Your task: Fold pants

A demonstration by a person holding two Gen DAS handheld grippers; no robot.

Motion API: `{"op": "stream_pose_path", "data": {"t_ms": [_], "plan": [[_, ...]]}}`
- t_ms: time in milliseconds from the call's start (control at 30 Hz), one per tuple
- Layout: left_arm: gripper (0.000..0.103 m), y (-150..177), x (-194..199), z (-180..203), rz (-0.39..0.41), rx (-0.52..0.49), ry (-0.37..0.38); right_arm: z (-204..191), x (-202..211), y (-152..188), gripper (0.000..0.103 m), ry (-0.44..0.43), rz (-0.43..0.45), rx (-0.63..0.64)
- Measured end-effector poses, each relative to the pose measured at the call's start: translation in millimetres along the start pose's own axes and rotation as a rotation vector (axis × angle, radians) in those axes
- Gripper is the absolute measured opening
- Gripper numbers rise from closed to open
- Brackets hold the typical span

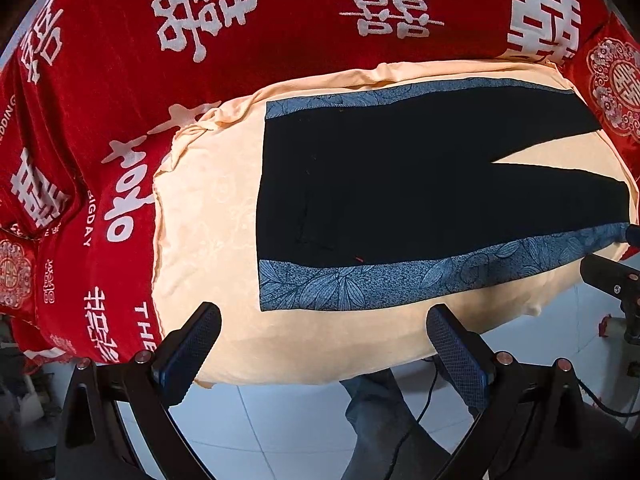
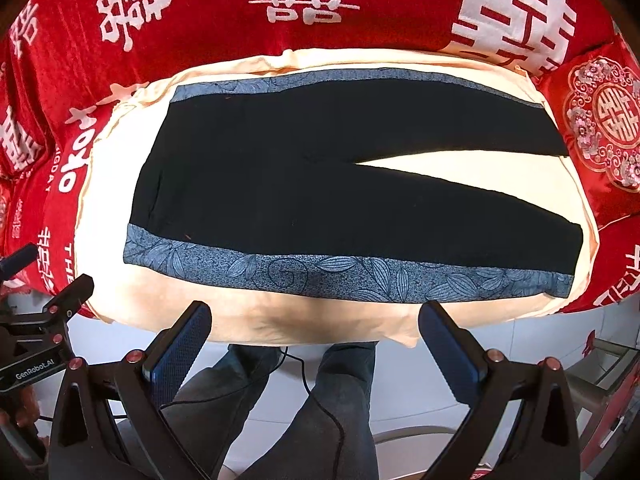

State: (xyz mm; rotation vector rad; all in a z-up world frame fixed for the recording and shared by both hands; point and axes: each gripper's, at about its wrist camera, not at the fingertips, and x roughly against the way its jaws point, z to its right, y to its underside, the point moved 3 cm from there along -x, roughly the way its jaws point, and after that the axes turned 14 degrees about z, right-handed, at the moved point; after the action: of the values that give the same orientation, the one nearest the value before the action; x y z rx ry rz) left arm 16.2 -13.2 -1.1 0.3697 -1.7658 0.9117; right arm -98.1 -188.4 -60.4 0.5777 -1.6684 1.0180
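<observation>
Black pants [image 1: 400,184] with blue leaf-print side stripes lie spread flat on a cream cloth [image 1: 208,208], waistband to the left, both legs running right and parted in a V. They also show in the right wrist view [image 2: 304,200]. My left gripper [image 1: 322,320] is open and empty, just off the near edge of the cloth below the waistband end. My right gripper [image 2: 316,318] is open and empty, near the cloth's front edge below the near leg's blue stripe [image 2: 360,276].
The cream cloth [image 2: 120,152] lies on a red bedspread [image 1: 280,20] with white characters. A red embroidered cushion [image 2: 600,120] sits at the right. The person's legs [image 2: 344,392], a black cable and white floor tiles are below. The left gripper shows at the right view's left edge [image 2: 48,320].
</observation>
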Motion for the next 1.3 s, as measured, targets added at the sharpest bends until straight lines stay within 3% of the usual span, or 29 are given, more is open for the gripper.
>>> {"op": "stream_pose_path", "data": {"t_ms": [900, 1300], "plan": [[0.103, -3.7, 4.9, -1.2, 0.032, -0.011, -0.022, -1.8, -2.1, -1.2, 0.103, 0.012, -0.004, 0.017], [0.103, -1.7, 3.7, 3.3, 0.032, -0.014, -0.022, -5.5, 6.1, -4.1, 0.103, 0.029, 0.035, 0.044]]}}
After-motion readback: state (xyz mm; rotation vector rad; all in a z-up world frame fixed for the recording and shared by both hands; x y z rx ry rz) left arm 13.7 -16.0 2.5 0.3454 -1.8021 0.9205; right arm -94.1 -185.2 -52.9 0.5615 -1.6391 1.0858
